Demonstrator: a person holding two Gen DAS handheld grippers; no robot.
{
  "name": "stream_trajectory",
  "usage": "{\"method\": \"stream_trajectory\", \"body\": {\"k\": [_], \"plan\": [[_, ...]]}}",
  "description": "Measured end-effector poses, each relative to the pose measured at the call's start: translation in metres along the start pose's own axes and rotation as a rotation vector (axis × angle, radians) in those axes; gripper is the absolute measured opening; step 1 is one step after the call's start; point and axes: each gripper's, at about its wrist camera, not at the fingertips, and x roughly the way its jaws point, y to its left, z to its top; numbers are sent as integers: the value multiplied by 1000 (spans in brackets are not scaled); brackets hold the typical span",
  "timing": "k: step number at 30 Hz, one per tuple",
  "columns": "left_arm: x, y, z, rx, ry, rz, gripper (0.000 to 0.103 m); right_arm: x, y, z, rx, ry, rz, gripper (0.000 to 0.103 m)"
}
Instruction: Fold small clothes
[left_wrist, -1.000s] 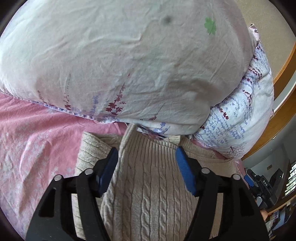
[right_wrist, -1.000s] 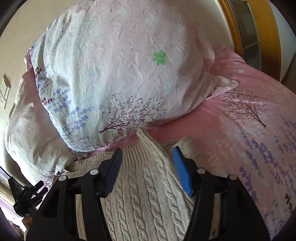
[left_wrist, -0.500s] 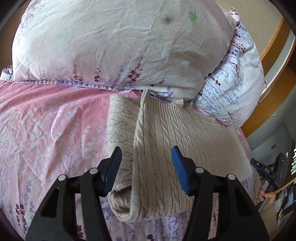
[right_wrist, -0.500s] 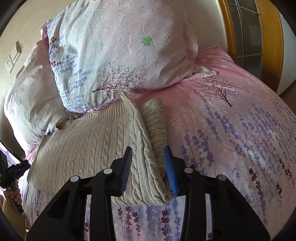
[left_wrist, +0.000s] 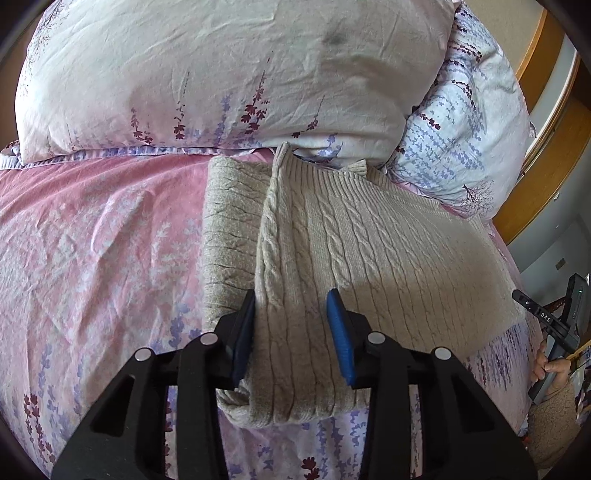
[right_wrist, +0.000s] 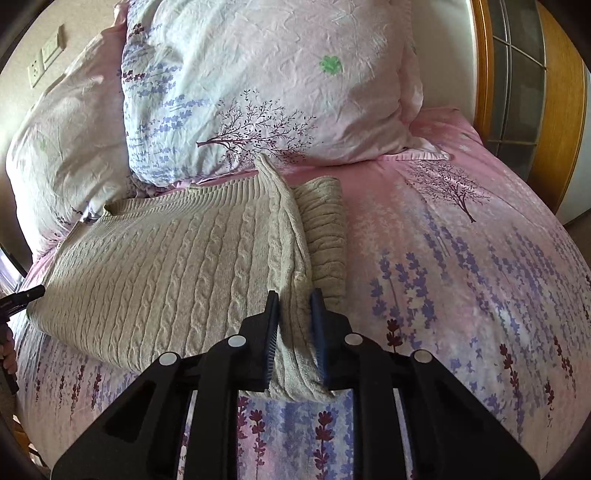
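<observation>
A beige cable-knit sweater (left_wrist: 369, 251) lies folded on the pink flowered bedcover (left_wrist: 92, 258), its far end against the pillows. A folded part (left_wrist: 229, 229) sticks out along its long side. My left gripper (left_wrist: 291, 295) straddles the thick folded edge at the near end. Its jaws are closing, and the blue pads (left_wrist: 338, 325) still stand apart from the knit. In the right wrist view my right gripper (right_wrist: 294, 295) is closing on the sweater's (right_wrist: 166, 266) ridge beside the protruding part (right_wrist: 325, 229), pads pinching the fold.
Two flowered pillows (left_wrist: 221, 74) (left_wrist: 461, 129) are stacked behind the sweater. A wooden frame (right_wrist: 561, 110) stands at the right, and wall sockets (right_wrist: 44, 55) at the upper left. A person's hand holds a black device (left_wrist: 546, 321) at the bed's edge. Bedcover (right_wrist: 461, 277) stretches beside the sweater.
Both grippers drew back from the pillows to the sweater's near edge and sank toward it. Both pairs of jaws narrowed, the right one down onto the fold.
</observation>
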Motion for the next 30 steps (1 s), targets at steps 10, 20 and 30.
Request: {"method": "stream_trajectory", "body": {"k": [10,20,30], "plan": [[1,0,-2,-14,4,-13,33,6,4,0,-17,18,-18,15],[-2,12,-1,-92,17,-72,9,-11,-10,0,116,-15,85,10],[-24,18,2,-57,1,-132,7,-35,-15,-15,208,-23,123,9]]}}
